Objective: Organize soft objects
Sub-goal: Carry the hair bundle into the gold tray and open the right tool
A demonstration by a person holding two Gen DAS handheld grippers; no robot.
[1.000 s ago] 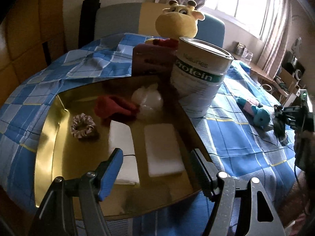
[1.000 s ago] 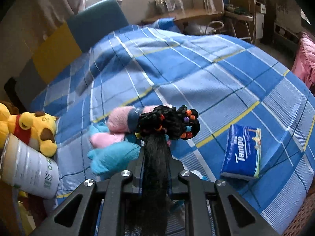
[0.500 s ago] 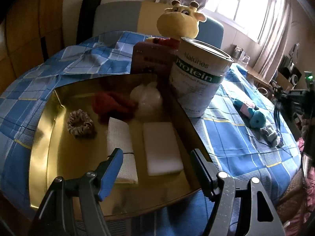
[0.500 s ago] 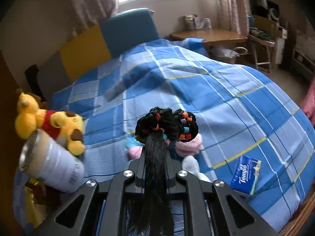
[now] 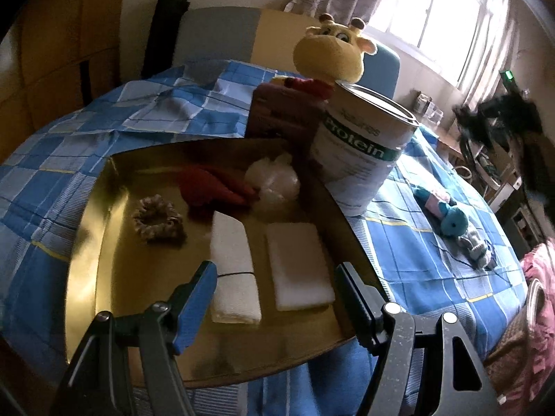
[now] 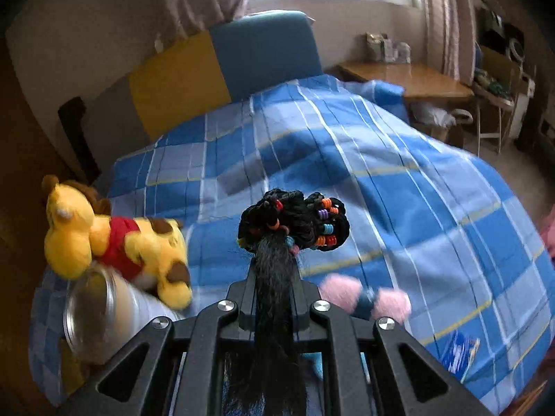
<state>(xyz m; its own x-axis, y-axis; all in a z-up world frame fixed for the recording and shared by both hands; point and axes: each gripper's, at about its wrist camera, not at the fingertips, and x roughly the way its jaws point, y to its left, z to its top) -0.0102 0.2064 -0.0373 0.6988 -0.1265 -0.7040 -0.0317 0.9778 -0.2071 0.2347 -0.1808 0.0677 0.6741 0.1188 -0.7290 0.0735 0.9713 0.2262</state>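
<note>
Light source: daylight from the window (image 5: 440, 10), blown out to white in both views.
Brightness: dim and brownish away from the window; the wall left of it lies in shade.
Glare: soft sheen on the gold tray (image 5: 86, 242) rim and on the can (image 5: 364, 152) top.
Blur: the giraffe toy (image 6: 114, 246) and the can (image 6: 100, 315) are smeared by motion; the black hairpiece (image 5: 499, 121) right of the can is smeared too.
Distortion: strong fisheye bend, black corners.
</note>
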